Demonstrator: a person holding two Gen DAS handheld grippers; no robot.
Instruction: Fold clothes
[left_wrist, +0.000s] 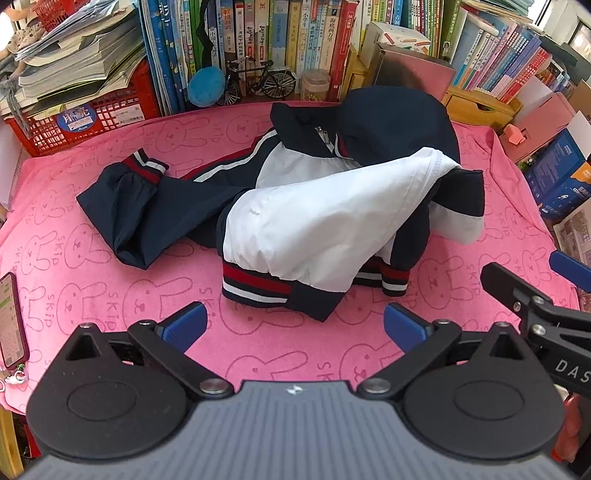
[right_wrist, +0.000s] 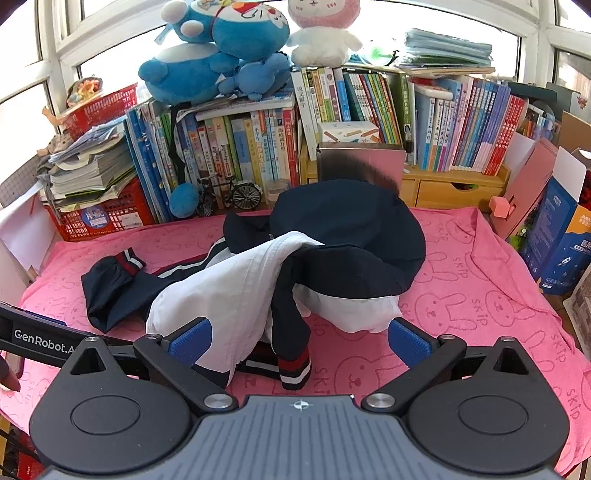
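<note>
- While the jacket (left_wrist: 325, 206) lies rumpled mid-frame on the pink towel (left_wrist: 92, 295) over the surface, its sleeve (left_wrist: 122, 206) trails toward the left of the frame, so its long axis runs left to right.
- Left tool (left_wrist: 295, 325): spread, empty, the striped hem (left_wrist: 258, 284) just ahead.
- Right tool (right_wrist: 299, 338): spread, empty, a striped cuff (right_wrist: 295, 369) between its fingers; probably the nearer.

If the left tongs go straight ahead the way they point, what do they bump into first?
Probably the jacket: its striped hem lies right ahead of the open left tongs, with only bare pink towel between. Depth is hard to judge.
</note>
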